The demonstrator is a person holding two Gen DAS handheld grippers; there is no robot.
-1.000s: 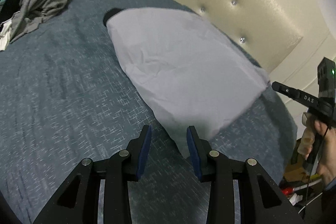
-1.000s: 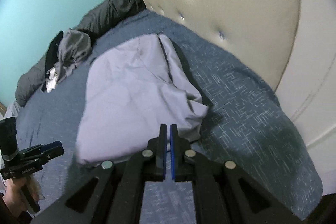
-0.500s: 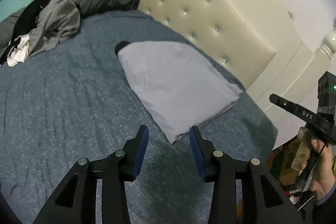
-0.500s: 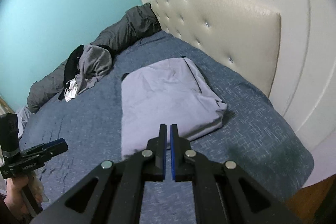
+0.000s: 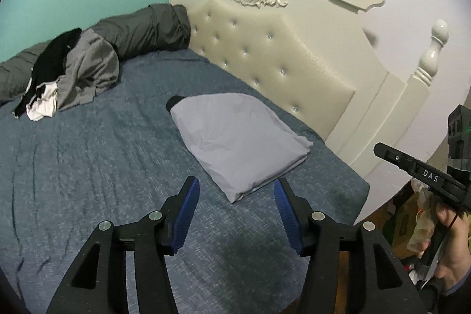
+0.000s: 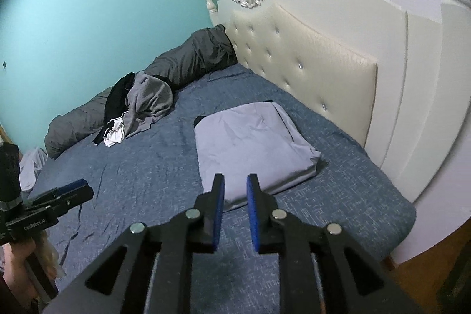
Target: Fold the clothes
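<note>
A folded lavender garment (image 5: 235, 137) lies flat on the blue bed (image 5: 88, 167) near the headboard; it also shows in the right wrist view (image 6: 250, 143). My left gripper (image 5: 237, 190) is open and empty, held above the bed just short of the garment's near corner. My right gripper (image 6: 235, 184) is open with a narrow gap and empty, above the garment's near edge. The right gripper also shows at the right edge of the left wrist view (image 5: 382, 150), and the left gripper at the left edge of the right wrist view (image 6: 85, 190).
A heap of grey, black and white clothes (image 5: 73, 72) lies at the far side of the bed (image 6: 138, 108). A rolled dark grey duvet (image 5: 141, 28) lies along the teal wall. The cream tufted headboard (image 5: 279, 55) stands right. The bed's edge and wooden floor (image 6: 426, 255) are at right.
Both grippers have pulled back and up from the garment, which now lies folded on the bed. The right gripper has opened from shut; the left has opened wider.
</note>
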